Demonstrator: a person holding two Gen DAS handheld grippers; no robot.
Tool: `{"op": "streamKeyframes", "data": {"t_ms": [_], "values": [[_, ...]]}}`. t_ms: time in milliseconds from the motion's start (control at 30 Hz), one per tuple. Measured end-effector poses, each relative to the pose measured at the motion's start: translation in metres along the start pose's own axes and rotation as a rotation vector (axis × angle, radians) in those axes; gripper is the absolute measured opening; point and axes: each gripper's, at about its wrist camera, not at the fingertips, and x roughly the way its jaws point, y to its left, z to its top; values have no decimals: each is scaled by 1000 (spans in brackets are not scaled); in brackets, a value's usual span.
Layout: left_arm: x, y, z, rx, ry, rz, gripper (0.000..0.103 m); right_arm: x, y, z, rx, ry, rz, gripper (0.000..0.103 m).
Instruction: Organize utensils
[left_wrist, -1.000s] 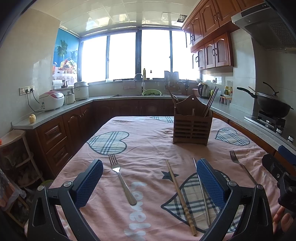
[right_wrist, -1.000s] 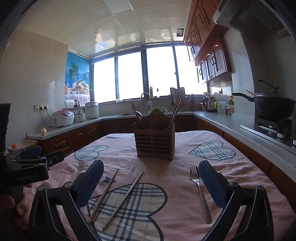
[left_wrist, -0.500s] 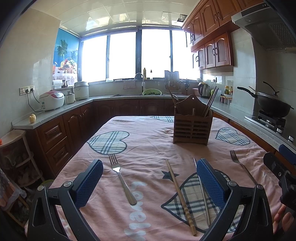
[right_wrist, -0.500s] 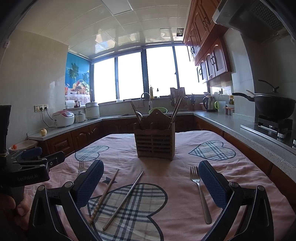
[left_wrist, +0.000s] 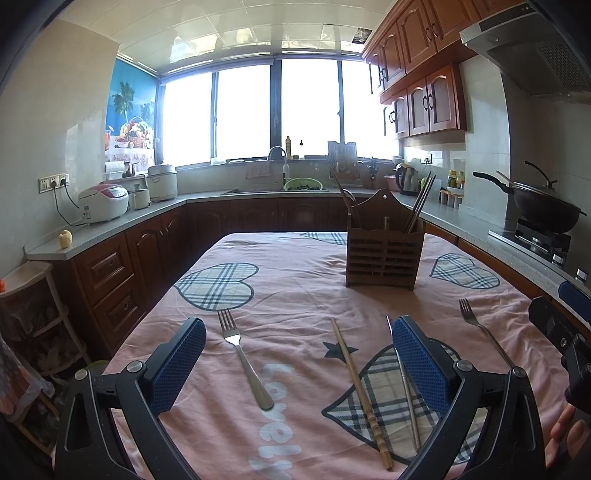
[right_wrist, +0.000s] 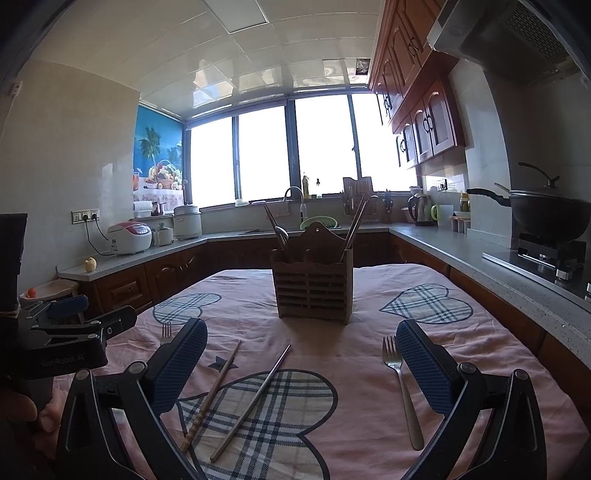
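A wooden utensil holder (left_wrist: 384, 254) (right_wrist: 313, 286) stands on the pink tablecloth, with chopsticks and a spoon in it. On the cloth lie a left fork (left_wrist: 243, 358) (right_wrist: 166, 329), a wooden chopstick (left_wrist: 360, 387) (right_wrist: 212, 395), a metal chopstick (left_wrist: 404, 384) (right_wrist: 253, 398) and a right fork (left_wrist: 484, 332) (right_wrist: 402, 387). My left gripper (left_wrist: 299, 365) is open and empty, above the near cloth, the left fork between its fingers. My right gripper (right_wrist: 301, 369) is open and empty, both chopsticks between its fingers, the right fork by its right finger (right_wrist: 424, 369).
The table (left_wrist: 295, 266) is ringed by a grey kitchen counter (left_wrist: 110, 225) with rice cookers at left, a sink at the back, and a wok (right_wrist: 546, 214) on a stove at right. A small wooden shelf (left_wrist: 33, 295) stands at the near left.
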Motion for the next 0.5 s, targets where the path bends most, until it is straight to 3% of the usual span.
{"op": "streamKeyframes", "data": {"t_ms": [500], "values": [[-1,-4,2,10,-1,-5,102,-4,0,7,2,-10,12,103]]}}
